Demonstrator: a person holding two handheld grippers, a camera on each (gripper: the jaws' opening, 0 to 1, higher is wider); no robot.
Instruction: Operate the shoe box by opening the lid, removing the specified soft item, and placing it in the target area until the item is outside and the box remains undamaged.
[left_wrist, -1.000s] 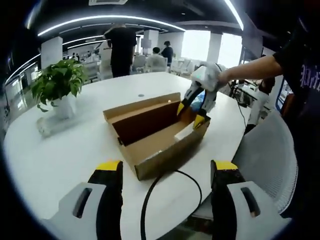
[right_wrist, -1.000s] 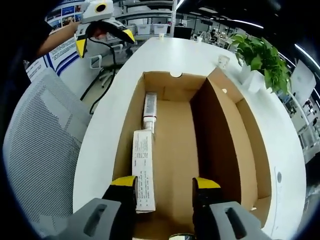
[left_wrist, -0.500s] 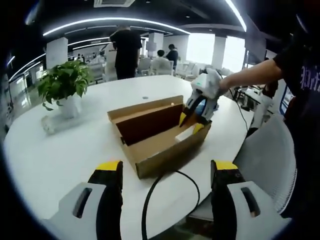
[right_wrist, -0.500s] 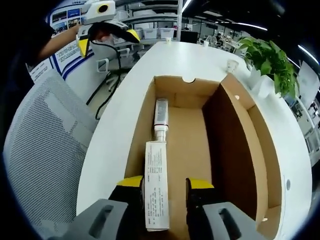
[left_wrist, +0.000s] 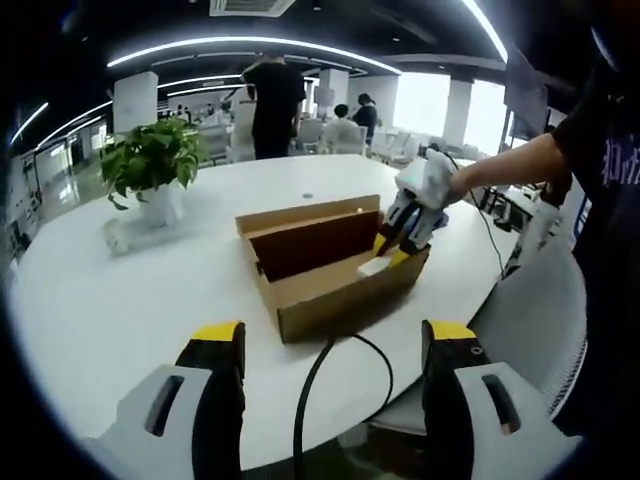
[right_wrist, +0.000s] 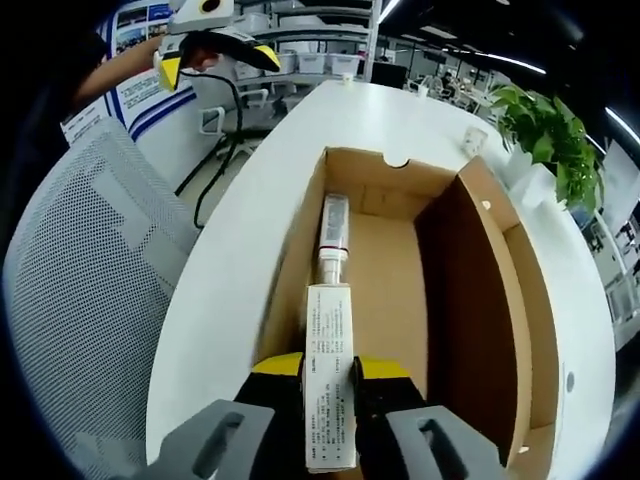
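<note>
Right gripper (right_wrist: 330, 372): closed on the small white carton (right_wrist: 330, 385), lower centre, inside the open box (right_wrist: 480, 300) | left gripper (left_wrist: 325, 345): jaws held apart, empty | tube (right_wrist: 333, 228): lying beyond the carton | carton judged light, crushable; to be held at its sides.

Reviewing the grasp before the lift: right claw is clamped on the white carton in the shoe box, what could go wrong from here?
1. The right claw grips the white carton only at its near end; the long free end could swing or slip out when lifted.
2. The carton lies close to the shoe box side wall; a skewed pull might scrape or bend the cardboard.
3. A tube lies just beyond the carton's far end and could get nudged.
</note>
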